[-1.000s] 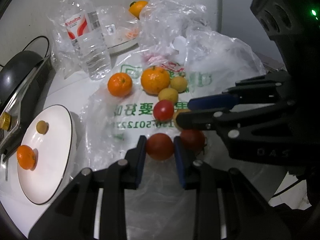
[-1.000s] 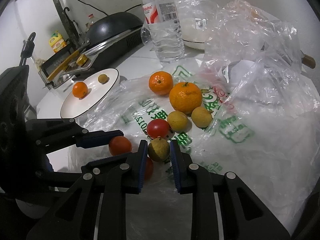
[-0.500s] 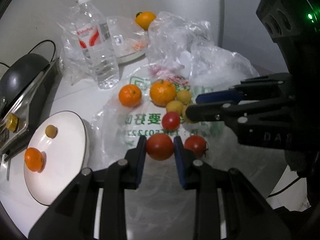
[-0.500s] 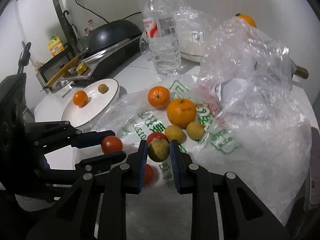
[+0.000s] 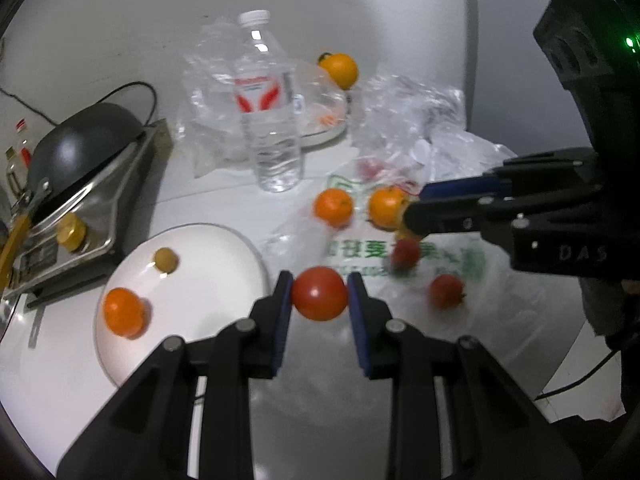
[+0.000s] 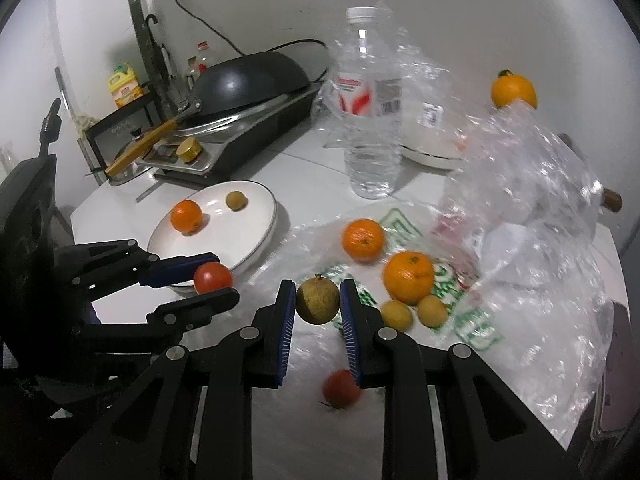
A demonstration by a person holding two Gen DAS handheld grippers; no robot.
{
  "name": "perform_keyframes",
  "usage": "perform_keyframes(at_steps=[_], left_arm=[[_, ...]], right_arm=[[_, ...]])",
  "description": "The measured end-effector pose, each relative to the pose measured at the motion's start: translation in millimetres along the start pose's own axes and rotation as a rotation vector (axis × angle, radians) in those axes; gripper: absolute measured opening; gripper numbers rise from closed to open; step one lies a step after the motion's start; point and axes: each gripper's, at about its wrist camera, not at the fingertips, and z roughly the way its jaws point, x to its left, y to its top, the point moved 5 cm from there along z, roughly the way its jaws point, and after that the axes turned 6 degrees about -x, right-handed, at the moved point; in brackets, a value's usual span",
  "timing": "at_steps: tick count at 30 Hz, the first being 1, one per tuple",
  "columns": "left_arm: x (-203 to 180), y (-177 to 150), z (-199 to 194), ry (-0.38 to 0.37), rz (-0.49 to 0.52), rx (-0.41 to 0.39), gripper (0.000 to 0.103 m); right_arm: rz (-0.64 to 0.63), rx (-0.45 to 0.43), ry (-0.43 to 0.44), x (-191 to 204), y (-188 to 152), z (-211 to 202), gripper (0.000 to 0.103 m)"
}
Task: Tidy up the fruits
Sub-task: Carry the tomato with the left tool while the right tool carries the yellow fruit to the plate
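My left gripper (image 5: 319, 294) is shut on a red tomato (image 5: 319, 293), held above the table just right of the white plate (image 5: 224, 256). An orange (image 5: 123, 312) and a small yellow-brown fruit (image 5: 166, 259) lie on that plate. My right gripper (image 6: 317, 300) is shut on a yellow-brown round fruit (image 6: 317, 298), lifted over the printed plastic bag (image 6: 476, 320). Two oranges (image 6: 363, 239) (image 6: 409, 277), two small yellow fruits (image 6: 396, 314) and a tomato (image 6: 341, 389) remain on the bag. In the right wrist view the left gripper (image 6: 214, 278) with its tomato (image 6: 213, 277) hangs by the plate's rim (image 6: 260, 248).
A water bottle (image 6: 372, 120) stands behind the fruit. A black pan on a cooker (image 6: 248, 80) fills the back left. Crumpled clear bags (image 6: 528, 168) pile at the right, and a covered dish (image 5: 320, 120) with another orange (image 5: 339, 69) sits at the back.
Both grippers rose with their fruit still held. The left one swung left toward the plate; the right one lifted away from the fruit pile on the bag.
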Motion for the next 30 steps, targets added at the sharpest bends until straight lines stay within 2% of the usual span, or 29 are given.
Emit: perform_keyframes(at_steps=[16, 26, 30], left_arm=[[92.7, -34.0, -10.8, 0.136, -0.082, 0.001, 0.028], [124.2, -49.5, 4.8, 0.181, -0.080, 0.039, 0.028], [136.0, -54.3, 10.9, 0.183, -0.109, 0.065, 0.028]], right_arm=[[-0.095, 0.037, 0.066, 73.9, 34.2, 51.6, 0.025], [-0.130, 0.093, 0.109, 103.8, 37.3, 85.6, 0.025], [-0.141, 0.115, 0.122, 111.4, 36.9, 98.9, 0.025]])
